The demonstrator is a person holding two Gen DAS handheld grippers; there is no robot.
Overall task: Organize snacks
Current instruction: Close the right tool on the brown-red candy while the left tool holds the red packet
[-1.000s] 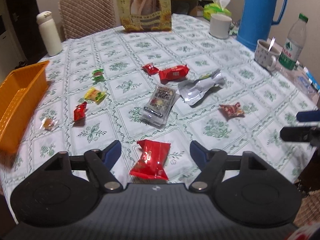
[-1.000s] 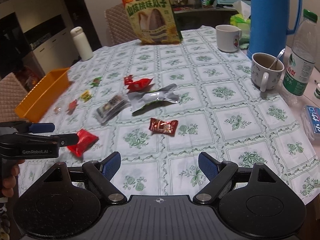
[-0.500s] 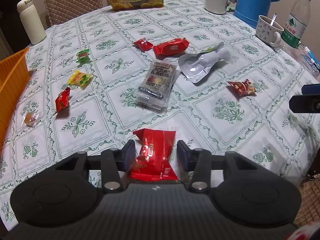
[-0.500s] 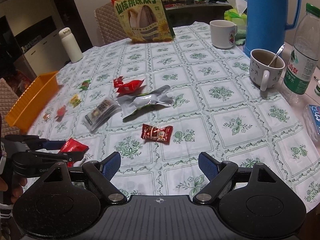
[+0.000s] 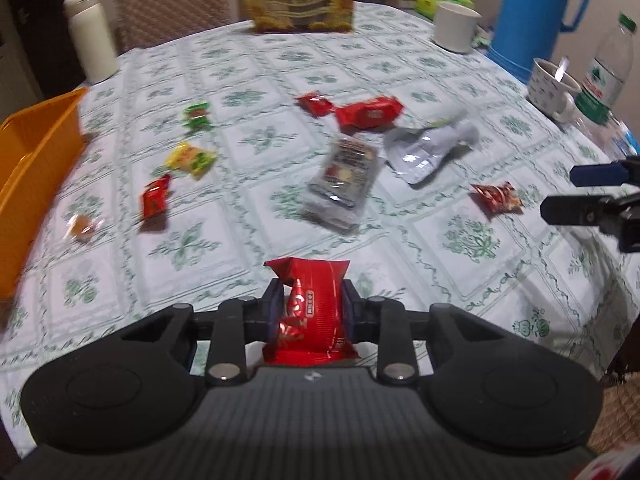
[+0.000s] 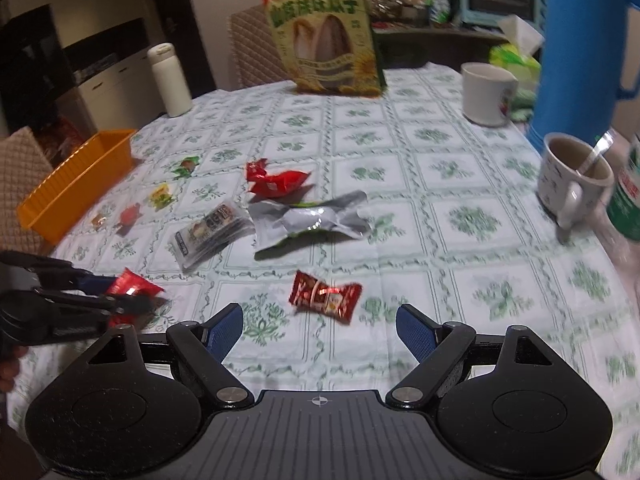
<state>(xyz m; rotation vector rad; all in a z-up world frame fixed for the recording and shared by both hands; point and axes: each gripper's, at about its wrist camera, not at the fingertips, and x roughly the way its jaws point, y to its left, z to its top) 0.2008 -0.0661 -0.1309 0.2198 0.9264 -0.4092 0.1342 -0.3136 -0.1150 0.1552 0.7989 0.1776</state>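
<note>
My left gripper (image 5: pixel 308 300) is shut on a red snack packet (image 5: pixel 310 312) and holds it just above the table; the packet also shows in the right wrist view (image 6: pixel 134 286). My right gripper (image 6: pixel 320 330) is open and empty, right behind a dark red candy (image 6: pixel 325 296). An orange basket (image 5: pixel 28 172) stands at the table's left edge. Loose snacks lie mid-table: a clear cookie pack (image 5: pixel 344 180), a silver pouch (image 5: pixel 428 150), a red bar (image 5: pixel 368 112) and several small candies.
A large sunflower-seed bag (image 6: pixel 326 36) stands at the back. A blue jug (image 6: pixel 584 52), a white mug (image 6: pixel 486 94), a cup with a spoon (image 6: pixel 572 180) and a water bottle (image 5: pixel 606 76) crowd the right side. A white flask (image 5: pixel 90 36) stands back left.
My left gripper closed on the red packet and lifted it slightly. My right gripper stayed open and moved closer to the dark red candy.
</note>
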